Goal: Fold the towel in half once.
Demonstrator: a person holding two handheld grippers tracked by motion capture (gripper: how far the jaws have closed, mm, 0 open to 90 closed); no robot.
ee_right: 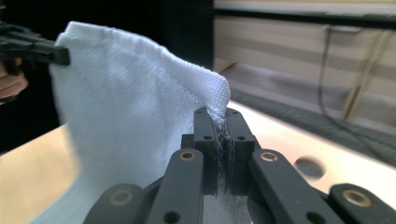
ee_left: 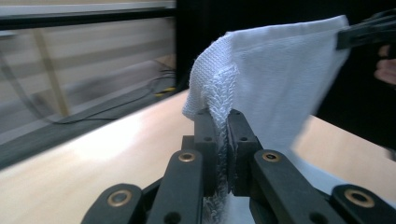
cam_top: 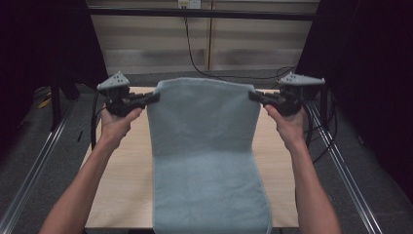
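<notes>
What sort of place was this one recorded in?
Probably a lab recording booth, not a home: a bare wooden table between metal floor rails, dark curtains at both sides, loose cables along the back wall.

Bare table (cam_top: 124, 185) either side of the raised towel (cam_top: 204, 122) between both grippers.

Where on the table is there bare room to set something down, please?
Bare wood lies on either side of the towel: a left strip of table under the left gripper, a narrower right strip under the right gripper. The middle is covered.
</notes>
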